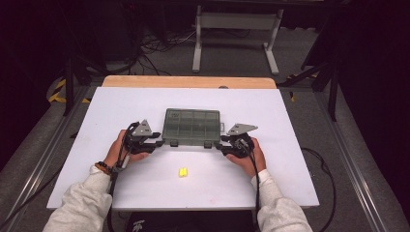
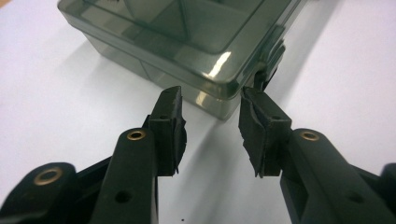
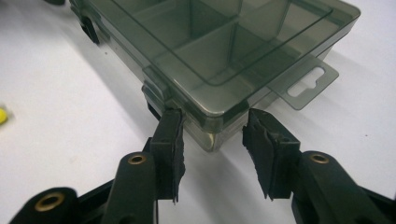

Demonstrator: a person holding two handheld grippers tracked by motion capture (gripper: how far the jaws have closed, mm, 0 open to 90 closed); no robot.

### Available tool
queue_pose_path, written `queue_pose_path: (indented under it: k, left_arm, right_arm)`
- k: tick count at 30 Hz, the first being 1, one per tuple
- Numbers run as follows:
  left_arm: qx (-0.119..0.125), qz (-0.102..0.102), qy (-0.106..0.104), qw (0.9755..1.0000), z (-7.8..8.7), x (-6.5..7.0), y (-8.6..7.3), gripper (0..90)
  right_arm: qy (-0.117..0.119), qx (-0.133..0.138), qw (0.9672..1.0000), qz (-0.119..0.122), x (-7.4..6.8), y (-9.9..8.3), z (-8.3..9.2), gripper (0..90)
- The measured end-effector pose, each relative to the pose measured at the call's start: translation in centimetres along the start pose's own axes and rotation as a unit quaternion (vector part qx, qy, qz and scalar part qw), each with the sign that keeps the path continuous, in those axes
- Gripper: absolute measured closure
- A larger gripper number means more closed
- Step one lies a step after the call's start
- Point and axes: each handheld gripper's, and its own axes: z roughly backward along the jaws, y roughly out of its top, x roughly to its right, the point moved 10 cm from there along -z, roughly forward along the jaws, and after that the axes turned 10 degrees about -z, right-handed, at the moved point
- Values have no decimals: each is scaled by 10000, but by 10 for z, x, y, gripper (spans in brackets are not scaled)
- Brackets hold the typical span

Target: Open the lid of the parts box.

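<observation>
A smoky-grey clear plastic organiser box with divided compartments lies lid-closed on the white tabletop. My left gripper sits at its near-left corner and my right gripper at its near-right corner. In the left gripper view the box has its corner between my jaw tips, with gaps on both sides; a dark latch lies just past the right fingertip. In the right gripper view the box corner sits between my jaws; the left fingertip is up against a latch.
A small yellow piece lies on the table nearer the person, also at the left edge of the right gripper view as a yellow piece. The box's hang tab sticks out on its right side. A white frame stand is beyond the table.
</observation>
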Motion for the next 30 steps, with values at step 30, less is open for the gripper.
queue_pose_path:
  k: [30]
  left_arm:
    - [-154, -82, 49, 9998, -6, 1, 0, 643]
  right_arm:
    - [6, -45, 10000, -38, 0, 2, 0, 579]
